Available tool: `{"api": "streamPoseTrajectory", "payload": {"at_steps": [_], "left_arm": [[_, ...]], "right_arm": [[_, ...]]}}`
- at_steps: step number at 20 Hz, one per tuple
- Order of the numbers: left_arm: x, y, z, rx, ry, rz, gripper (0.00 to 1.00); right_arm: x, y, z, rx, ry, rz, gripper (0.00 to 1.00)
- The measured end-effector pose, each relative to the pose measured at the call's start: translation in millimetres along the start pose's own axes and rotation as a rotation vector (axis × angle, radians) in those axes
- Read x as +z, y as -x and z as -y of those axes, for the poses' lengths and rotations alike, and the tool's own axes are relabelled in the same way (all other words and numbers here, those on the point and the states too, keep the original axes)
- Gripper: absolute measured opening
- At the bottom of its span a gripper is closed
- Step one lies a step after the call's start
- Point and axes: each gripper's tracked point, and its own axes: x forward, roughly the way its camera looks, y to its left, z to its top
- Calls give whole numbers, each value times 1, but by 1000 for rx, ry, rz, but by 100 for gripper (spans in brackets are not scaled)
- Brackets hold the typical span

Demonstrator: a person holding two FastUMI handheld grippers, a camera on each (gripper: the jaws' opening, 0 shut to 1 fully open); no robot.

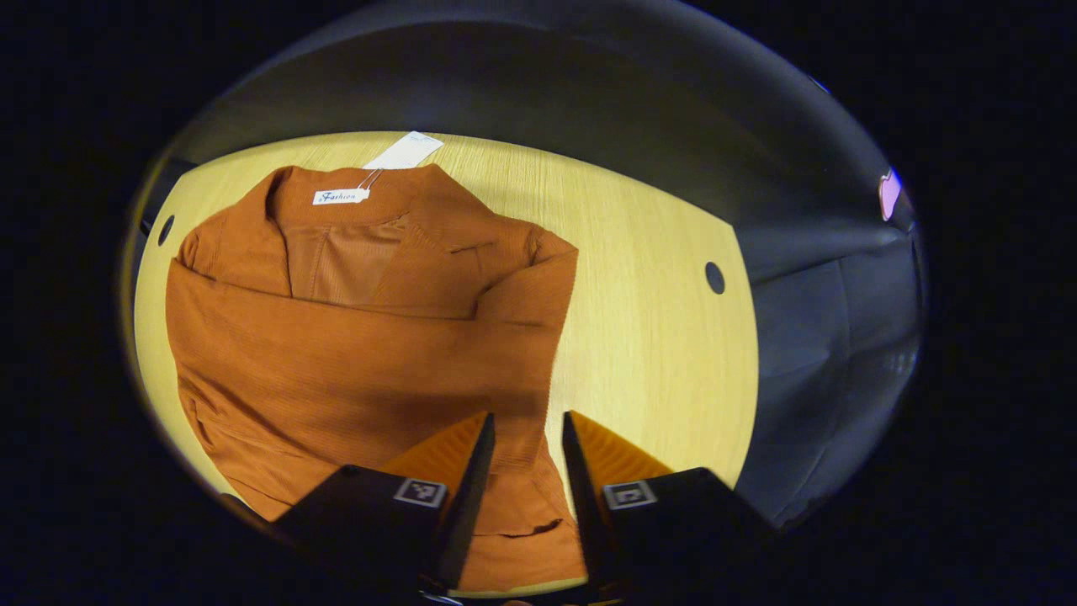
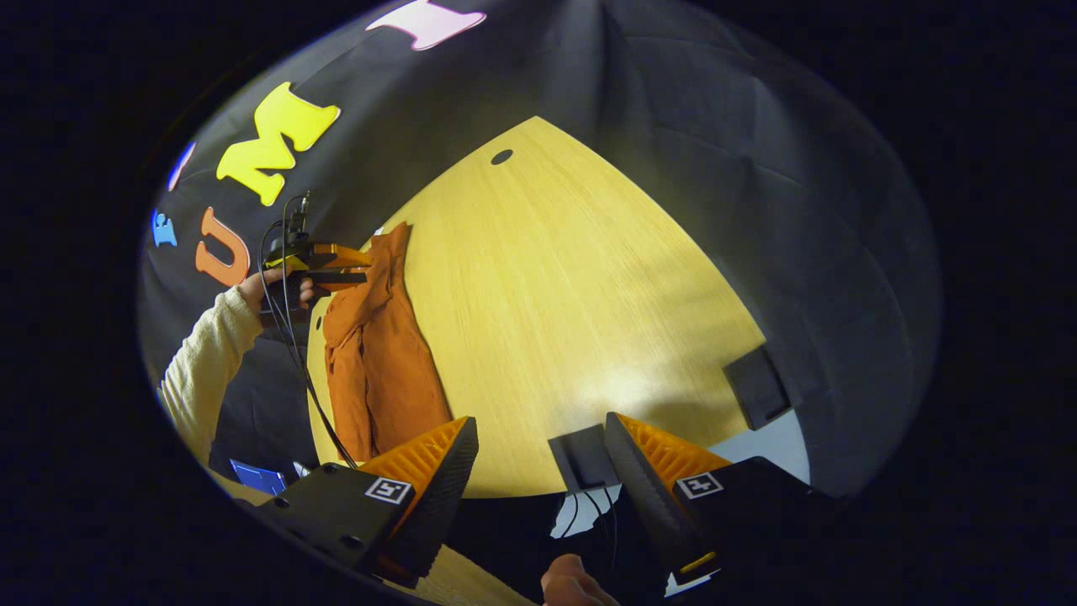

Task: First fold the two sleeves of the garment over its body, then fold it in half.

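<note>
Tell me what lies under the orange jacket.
The orange jacket lies on the light wooden table, whose bare top shows beside it. A white tag sticks out past the collar. Anything beneath the cloth itself is covered.

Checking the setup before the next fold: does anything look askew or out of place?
The rust-orange corduroy jacket lies off-centre near the light wooden table's edge, and its white paper hang tag sticks out past the collar. Nothing looks spilled or damaged.

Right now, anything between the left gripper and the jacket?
Nothing visible. In the left gripper view the left gripper hangs open right over the rust-orange jacket, with only air in the gap. The wooden table beside the jacket is bare. The right gripper is open too, off to the side over the table.
</note>
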Motion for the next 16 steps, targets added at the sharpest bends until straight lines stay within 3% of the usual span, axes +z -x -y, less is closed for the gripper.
{"api": "streamPoseTrajectory", "payload": {"at_steps": [1, 2, 3, 4, 5, 9, 16], "left_arm": [[0, 8, -4, -7, -4, 17, 66], [-4, 14, -7, -16, -3, 34, 82], [-8, 22, -10, -33, 8, 46, 84], [-13, 29, -13, -52, 23, 55, 77], [-20, 37, -18, -64, 41, 61, 100], [-48, 67, -54, -74, 78, 101, 100], [-118, 109, -144, -16, 44, 211, 99]], "right_arm": [[0, -3, -7, 5, 20, -4, 98], [-1, -7, -16, 12, 39, -9, 98], [-2, -11, -26, 20, 58, -16, 98], [-3, -16, -35, 26, 78, -24, 98], [-3, -21, -45, 32, 99, -33, 98], [-6, -39, -88, 60, 197, -65, 98], [-32, -74, -154, 104, 335, -164, 98]]}}
